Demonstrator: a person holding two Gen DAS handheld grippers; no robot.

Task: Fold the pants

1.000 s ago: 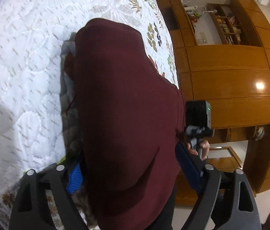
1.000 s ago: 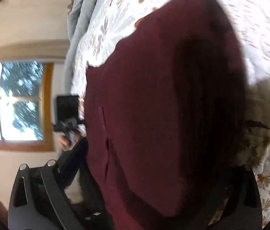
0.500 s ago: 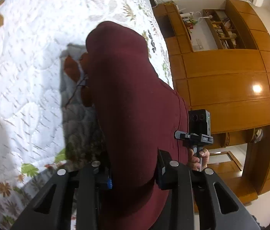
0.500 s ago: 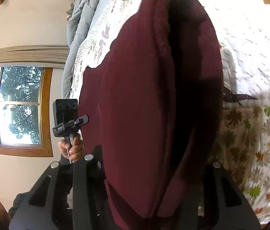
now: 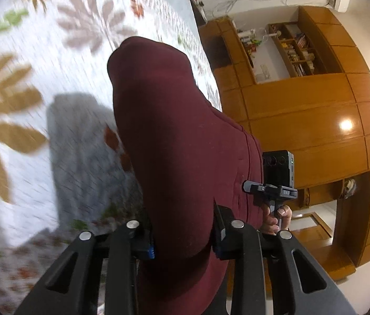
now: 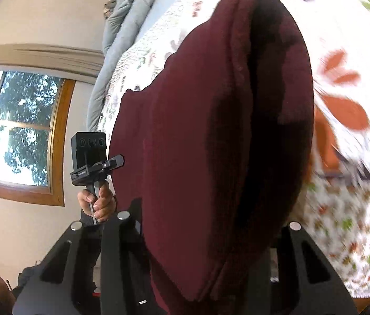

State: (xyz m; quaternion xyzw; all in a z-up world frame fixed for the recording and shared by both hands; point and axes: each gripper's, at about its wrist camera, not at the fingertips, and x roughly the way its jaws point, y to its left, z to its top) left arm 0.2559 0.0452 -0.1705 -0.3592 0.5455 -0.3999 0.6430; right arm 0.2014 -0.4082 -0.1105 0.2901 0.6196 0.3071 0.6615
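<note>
We clamp each claw, left claw [image 5: 182, 241] and right claw [image 6: 206, 239], on one near edge of the maroon pants [image 5: 174, 141], raising them off the bed [image 5: 53, 65] for folding.

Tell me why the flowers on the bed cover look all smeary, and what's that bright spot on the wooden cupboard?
Left wrist view: the bedspread flowers are streaked by motion blur, while the maroon pants stay sharper; the bright spot is lamp glare on the glossy wardrobe; the pants cast a grey shadow on the quilt. Right wrist view: the flowers are also smeared, the window is very bright, and the fisheye lens bends straight edges.
</note>
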